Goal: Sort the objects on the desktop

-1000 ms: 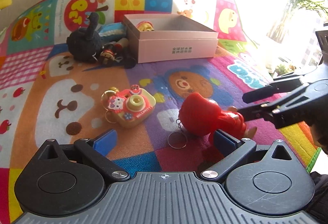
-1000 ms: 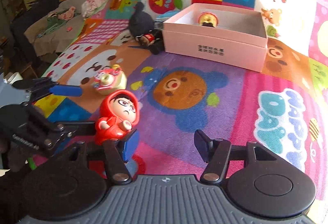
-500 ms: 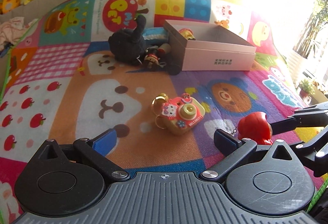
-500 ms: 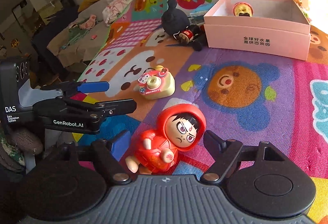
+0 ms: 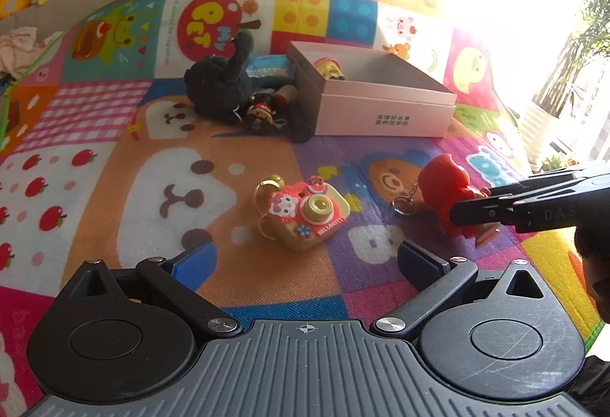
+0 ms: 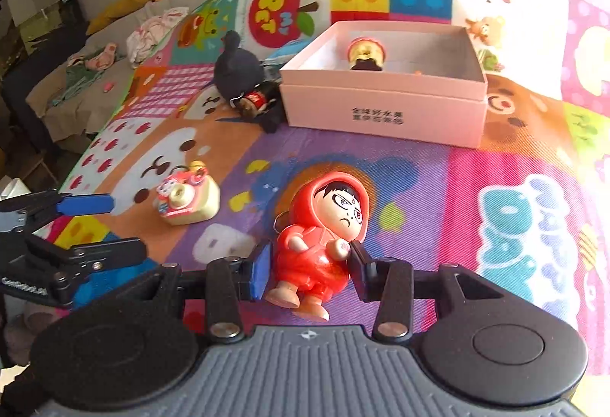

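Your right gripper is closing on a small red-hooded plastic doll figure with a metal key ring, and both pads already touch the sides of its body. The figure tilts slightly, its feet toward you and its face turned to the right, over the colourful cartoon-patterned play mat.

To its left, well apart on the mat, sits a cream and pink toy camera with a cartoon cat face. Your left gripper hovers just in front of that camera with its blue-padded jaws spread wide and nothing between them.

Farther back lies an open pale pink cardboard box holding one small yellow and red figure near its far wall. The mat between the red-hooded figure and the box is bare. Against the box's left side lie a black plush toy and a small dark doll with a red top, touching each other.
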Demonstrator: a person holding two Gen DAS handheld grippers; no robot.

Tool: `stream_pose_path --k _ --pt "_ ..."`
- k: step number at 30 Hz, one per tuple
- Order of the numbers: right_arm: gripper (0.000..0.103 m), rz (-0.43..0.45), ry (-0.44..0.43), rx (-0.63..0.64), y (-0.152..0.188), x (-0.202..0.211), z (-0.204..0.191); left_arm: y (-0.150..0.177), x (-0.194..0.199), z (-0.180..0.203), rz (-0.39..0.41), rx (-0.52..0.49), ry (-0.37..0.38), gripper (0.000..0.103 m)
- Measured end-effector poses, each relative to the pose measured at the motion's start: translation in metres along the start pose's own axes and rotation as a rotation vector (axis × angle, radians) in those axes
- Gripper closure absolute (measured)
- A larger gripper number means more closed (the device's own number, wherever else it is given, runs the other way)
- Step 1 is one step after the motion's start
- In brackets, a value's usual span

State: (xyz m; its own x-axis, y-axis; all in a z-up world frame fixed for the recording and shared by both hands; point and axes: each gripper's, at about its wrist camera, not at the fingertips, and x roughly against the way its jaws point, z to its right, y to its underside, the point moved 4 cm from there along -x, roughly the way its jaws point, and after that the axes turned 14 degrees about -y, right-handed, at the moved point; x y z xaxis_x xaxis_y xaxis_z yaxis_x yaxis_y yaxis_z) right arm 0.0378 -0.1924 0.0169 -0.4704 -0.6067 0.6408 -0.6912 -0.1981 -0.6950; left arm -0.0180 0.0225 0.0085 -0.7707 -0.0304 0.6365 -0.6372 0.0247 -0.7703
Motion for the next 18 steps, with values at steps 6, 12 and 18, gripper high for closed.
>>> stream_pose_path --k 6,12,18 --pt "0.06 0.028 0.087 0.021 -0.01 -0.001 0.014 -0.001 0.003 -0.001 0.007 -0.001 -0.011 0.0" --pt "0.026 0.087 0.098 0.07 -0.001 0.021 0.001 0.002 -0.007 -0.002 -0.024 0.008 -0.017 0.0" --pt "0.011 0.088 0.116 0.109 0.017 0.033 -0.01 -0.004 -0.026 0.009 -0.042 0.015 -0.012 0.0"
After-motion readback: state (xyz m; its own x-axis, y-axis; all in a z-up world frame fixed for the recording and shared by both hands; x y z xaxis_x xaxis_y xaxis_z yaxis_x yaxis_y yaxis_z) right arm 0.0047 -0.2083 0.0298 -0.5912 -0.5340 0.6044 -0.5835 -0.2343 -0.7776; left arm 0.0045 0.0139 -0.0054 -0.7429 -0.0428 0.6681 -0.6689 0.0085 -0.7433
